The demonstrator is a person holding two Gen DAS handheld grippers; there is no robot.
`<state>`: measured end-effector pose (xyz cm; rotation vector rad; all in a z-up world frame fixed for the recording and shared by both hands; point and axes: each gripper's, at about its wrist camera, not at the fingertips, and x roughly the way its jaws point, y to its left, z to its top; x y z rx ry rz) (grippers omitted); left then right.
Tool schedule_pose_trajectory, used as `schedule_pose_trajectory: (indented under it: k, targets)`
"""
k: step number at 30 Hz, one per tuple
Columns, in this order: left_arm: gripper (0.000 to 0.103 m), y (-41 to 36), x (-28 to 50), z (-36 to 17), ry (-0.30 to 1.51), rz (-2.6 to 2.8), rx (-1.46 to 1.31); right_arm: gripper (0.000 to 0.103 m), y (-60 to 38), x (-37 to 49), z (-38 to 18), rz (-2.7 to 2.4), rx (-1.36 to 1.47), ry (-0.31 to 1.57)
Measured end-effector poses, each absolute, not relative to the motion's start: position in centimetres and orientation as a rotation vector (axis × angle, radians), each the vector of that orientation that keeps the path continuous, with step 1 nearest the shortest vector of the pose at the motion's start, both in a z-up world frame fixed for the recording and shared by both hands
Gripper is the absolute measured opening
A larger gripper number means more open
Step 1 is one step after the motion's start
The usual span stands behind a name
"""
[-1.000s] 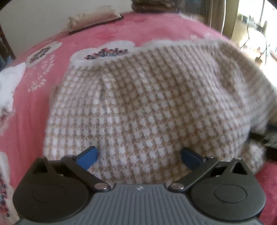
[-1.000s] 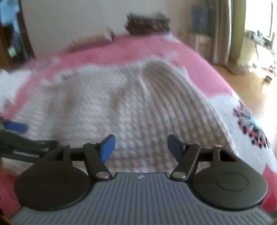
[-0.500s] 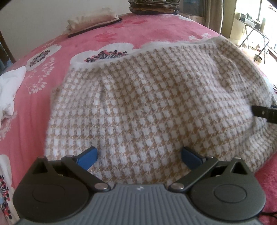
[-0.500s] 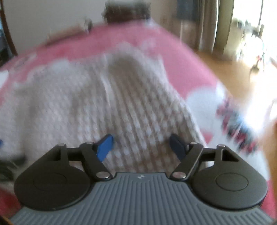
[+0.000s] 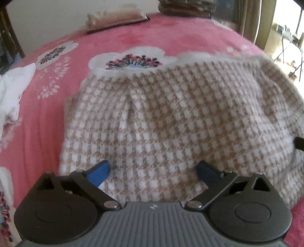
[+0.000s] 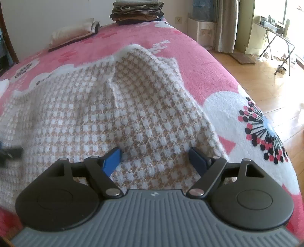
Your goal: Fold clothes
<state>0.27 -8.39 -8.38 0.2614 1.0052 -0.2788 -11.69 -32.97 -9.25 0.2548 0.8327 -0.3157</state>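
- Since the earlier frames, the right gripper point(image 6: 154, 156) has been spreading its jaws a little wider, and its view, blurred half a second ago, is now sharp; the left gripper point(image 5: 153, 170) is sitting slightly further back, so more pink blanket point(image 5: 161, 38) is showing beyond the garment.
- Lying spread on the blanket directly ahead of both grippers is the beige-and-white houndstooth garment point(image 5: 180, 123), its near edge reaching under and between each pair of blue fingertips.
- Both grippers are standing wide open; cloth is showing between the fingertips, and neither pair is pinching it.
- Only the right wrist view is showing a raised ridge of cloth point(image 6: 114, 91) running away from the jaws to a peaked far corner, with the garment's right edge falling just beyond the right fingertip.
- Only the left wrist view is showing the garment's left edge, just outside the left fingertip, and a white cloth point(image 5: 13, 95) well off to the left.
- Each view is catching a dark sliver of the other gripper at its frame edge, beside the garment.
- Both grippers are pointing steeply downward at the garment's near hem.
- Beyond the garment, a folded cream pad point(image 6: 74, 34) and a stack of folded clothes point(image 6: 136, 11) are resting at the bed's far end.
- Right of the right gripper, wooden floor point(image 6: 266, 76) is showing past the bed's edge.
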Motion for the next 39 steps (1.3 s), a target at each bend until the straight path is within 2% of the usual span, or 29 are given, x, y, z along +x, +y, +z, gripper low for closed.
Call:
schedule_pose_trajectory:
  k: [7,13,16,23,26,28,32,39]
  targets:
    - [0.102,-8.6,0.0,-8.4,0.998,-0.276,0.263,0.077,-32.8,-10.4,-5.2,-0.246,0.204,0.680]
    - [0.103,-8.4,0.1,-8.6,0.987,-0.292,0.282,0.083,-33.4,-8.6,-11.4,-0.137,0.139,0.753]
    - [0.097,-8.2,-0.1,-7.7,0.972,-0.295,0.288,0.084,-32.8,-8.8,-11.0,-0.158,0.121,0.756]
    - [0.097,-9.1,0.9,-4.5,0.858,-0.305,0.297,0.085,-33.0,-10.2,-11.2,-0.161,0.124,0.750]
    - [0.098,-9.0,3.8,-6.3,0.942,-0.277,0.254,0.085,-32.7,-9.7,-11.1,-0.162,0.122,0.746]
    - [0.103,-8.2,5.4,-8.7,1.029,-0.251,0.203,0.085,-32.5,-9.3,-10.9,-0.162,0.122,0.747]
    - [0.103,-8.1,5.0,-8.4,1.005,-0.270,0.227,0.083,-32.2,-8.4,-9.6,-0.167,0.113,0.741]
    - [0.103,-8.1,4.2,-8.7,0.978,-0.256,0.224,0.083,-29.7,-8.2,-5.0,-0.067,0.113,0.571]
